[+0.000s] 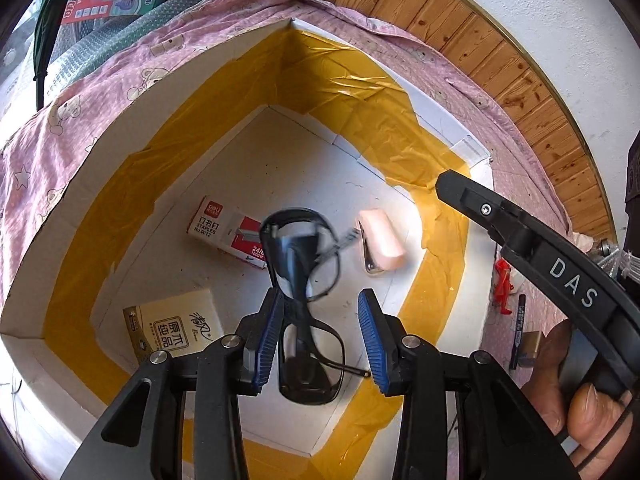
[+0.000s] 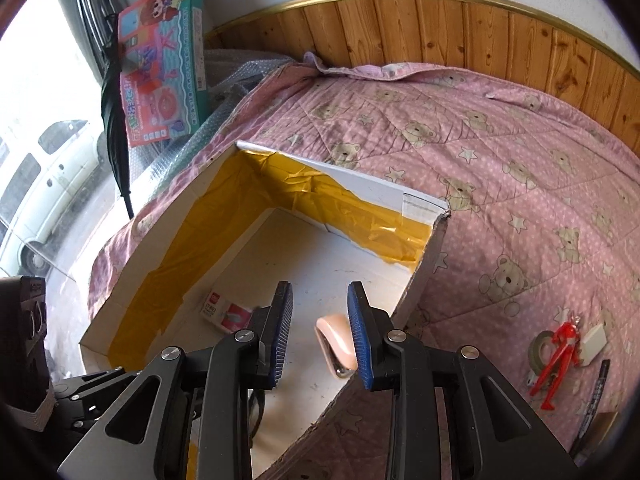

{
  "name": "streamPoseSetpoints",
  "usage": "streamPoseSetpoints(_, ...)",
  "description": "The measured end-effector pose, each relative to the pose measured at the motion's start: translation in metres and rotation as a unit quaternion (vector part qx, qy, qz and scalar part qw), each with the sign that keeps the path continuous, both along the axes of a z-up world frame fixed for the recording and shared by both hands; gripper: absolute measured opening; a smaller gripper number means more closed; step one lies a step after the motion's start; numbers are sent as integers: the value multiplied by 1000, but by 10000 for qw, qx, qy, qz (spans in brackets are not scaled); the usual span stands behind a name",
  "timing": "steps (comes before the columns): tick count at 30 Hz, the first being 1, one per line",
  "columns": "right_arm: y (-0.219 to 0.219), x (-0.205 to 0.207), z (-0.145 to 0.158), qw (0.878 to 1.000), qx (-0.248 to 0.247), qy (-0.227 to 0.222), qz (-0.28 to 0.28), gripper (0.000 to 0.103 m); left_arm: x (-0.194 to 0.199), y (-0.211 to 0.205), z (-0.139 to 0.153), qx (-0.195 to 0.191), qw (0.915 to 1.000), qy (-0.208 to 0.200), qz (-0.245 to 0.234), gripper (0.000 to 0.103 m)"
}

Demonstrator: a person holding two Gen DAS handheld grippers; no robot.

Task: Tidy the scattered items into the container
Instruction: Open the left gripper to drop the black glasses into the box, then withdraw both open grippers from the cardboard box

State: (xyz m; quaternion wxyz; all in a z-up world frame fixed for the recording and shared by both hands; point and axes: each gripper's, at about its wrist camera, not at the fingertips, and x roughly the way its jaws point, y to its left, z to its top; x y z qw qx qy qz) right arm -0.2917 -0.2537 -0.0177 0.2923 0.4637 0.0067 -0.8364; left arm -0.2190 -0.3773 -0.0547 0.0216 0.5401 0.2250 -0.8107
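Black glasses (image 1: 308,300) blurred above white box (image 1: 256,152) floor

A pink bear-print quilt (image 2: 500,184) covers the bed below wood wall panelling (image 2: 440,28), daylit.

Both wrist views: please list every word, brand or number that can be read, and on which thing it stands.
"STAPLES No.0012", "24/6": staple box in the cardboard box.
"DAS": right gripper's arm, seen in the left wrist view.
"原木纯品": tissue pack.
Toy box print: too blurred.
Pen print: too small.
Pink stapler, glasses between the left gripper's fingers: no text.
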Motion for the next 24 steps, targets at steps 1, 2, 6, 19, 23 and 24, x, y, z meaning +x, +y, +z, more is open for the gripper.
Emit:
streamPoseSetpoints(1,6,3,2,10000,-72,9,-50,31,3,0,2,11,10000,42,-25,41)
streamPoseSetpoints(2,10,6,3,9999,-139,1,-82,31,6,-1,4,7,10000,71,-32,41)
streamPoseSetpoints(6,26,25,7,9992,-371,-39,-162,31,20,-1,9,2,9999,108,-72,41)
streamPoseSetpoints(19,38,102,6,9977,-655,-159,49,31,72,27,41,-324,9965,526,-556,41)
streamPoseSetpoints(23,47,122,1,9970,-732,-241,33,31,87,31,46,-348,9956,596,-629,41)
streamPoseSetpoints(24,49,127,0,9969,-746,-259,23,31,91,33,47,-364,9954,604,-643,41)
